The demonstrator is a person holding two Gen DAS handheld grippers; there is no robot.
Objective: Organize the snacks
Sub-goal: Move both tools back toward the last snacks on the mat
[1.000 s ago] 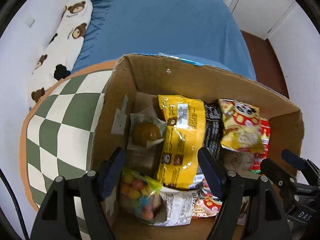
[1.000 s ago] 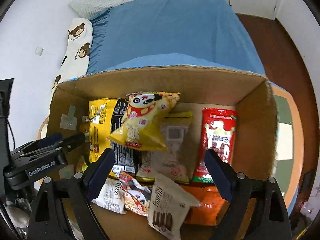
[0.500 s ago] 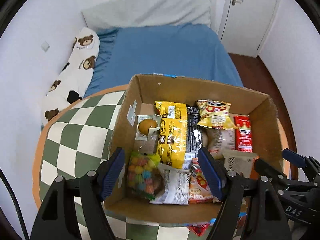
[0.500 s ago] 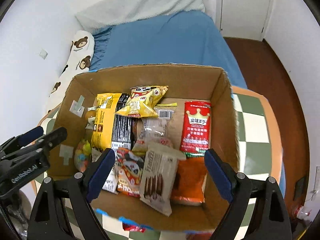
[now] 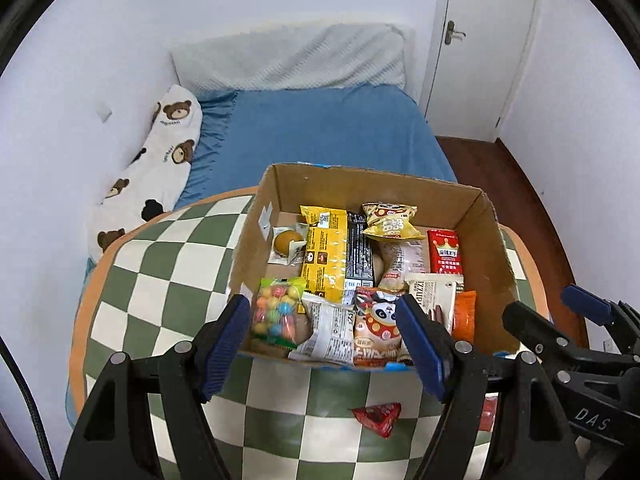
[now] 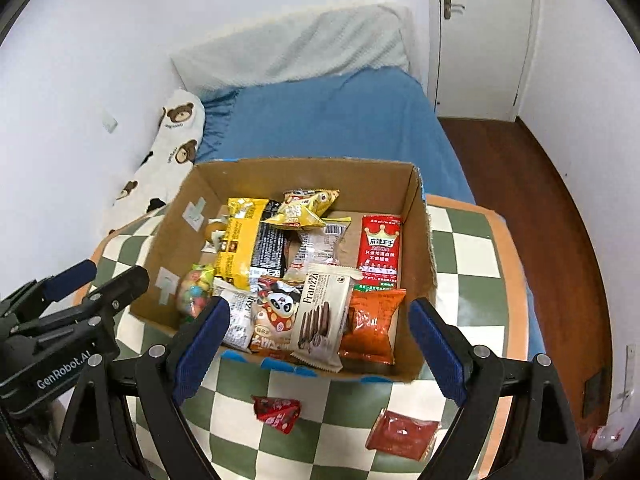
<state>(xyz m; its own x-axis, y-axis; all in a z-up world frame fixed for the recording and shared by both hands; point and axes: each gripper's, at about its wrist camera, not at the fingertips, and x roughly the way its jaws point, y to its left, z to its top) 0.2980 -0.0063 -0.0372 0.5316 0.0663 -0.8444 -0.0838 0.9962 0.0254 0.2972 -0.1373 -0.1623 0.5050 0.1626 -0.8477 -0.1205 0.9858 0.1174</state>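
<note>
Left gripper (image 5: 326, 340): jaws spread wide, holding nothing, above the desk's near edge in front of the cardboard box (image 5: 486, 216).
Right gripper (image 6: 320, 348): jaws wide apart and empty, facing the box's near wall.
Snacks in the box: yellow packet (image 5: 323, 256), candy-ball bag (image 5: 276, 312), panda bag (image 5: 376, 330), red crown packet (image 6: 379, 250), Franzzi wafer pack (image 6: 324, 316) and orange bag (image 6: 370, 328), lying overlapped.
Loose on the desk: a red triangular packet (image 6: 277, 412) just in front of the box.
Only in the right view: a flat red sachet (image 6: 402, 434) toward the desk's near right corner; the left view barely catches it behind its own finger.
Only in the left view: the wrapped brown bun (image 5: 287, 242) in the box's far left corner shows whole.
Surface: green-and-white checkered desk (image 5: 168, 264) with an orange rim.
Room: blue bed (image 5: 320, 132) behind, teddy-bear pillow (image 5: 156, 152), white door (image 6: 480, 40), wooden floor (image 6: 532, 184).
Change: both grippers have pulled back and risen; a second ago they hung low over the box's contents, and the loose packets were out of view.
</note>
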